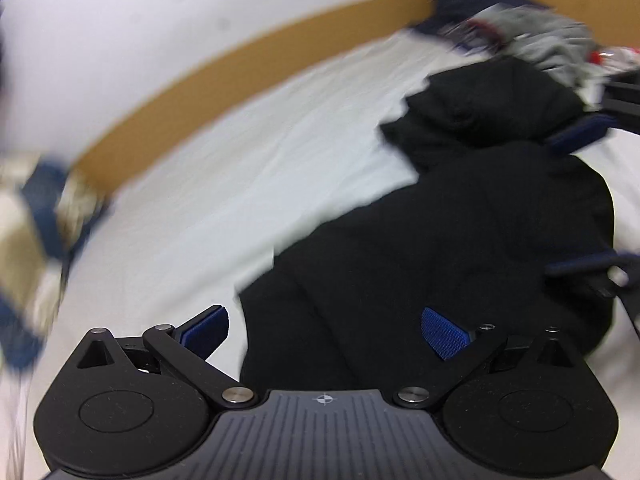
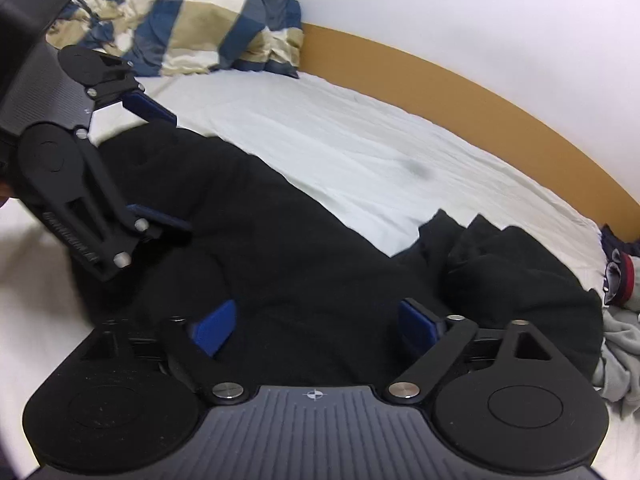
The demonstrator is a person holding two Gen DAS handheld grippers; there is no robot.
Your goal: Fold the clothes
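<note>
Fabric, black and bulky, fills the space ahead of both claws: a black garment (image 2: 304,240) lies bunched on the white bed sheet (image 2: 360,128). My right claw (image 2: 316,326) stands spread wide, its blue pads (image 2: 214,330) over the cloth with nothing pinched between them. My left claw (image 1: 324,330) is spread wide too and grips nothing; its left pad hangs over bare sheet, its right pad over the garment's near edge. From the right wrist view I see the left claw up and to the left of my right one, over the far end of the garment. Beyond it sits a checked blue and beige duvet (image 2: 208,16). To the right of my right claw, past the garment, lies a grey piece of clothing (image 2: 620,344). An orange-brown bed frame (image 2: 460,76) runs behind the sheet.
</note>
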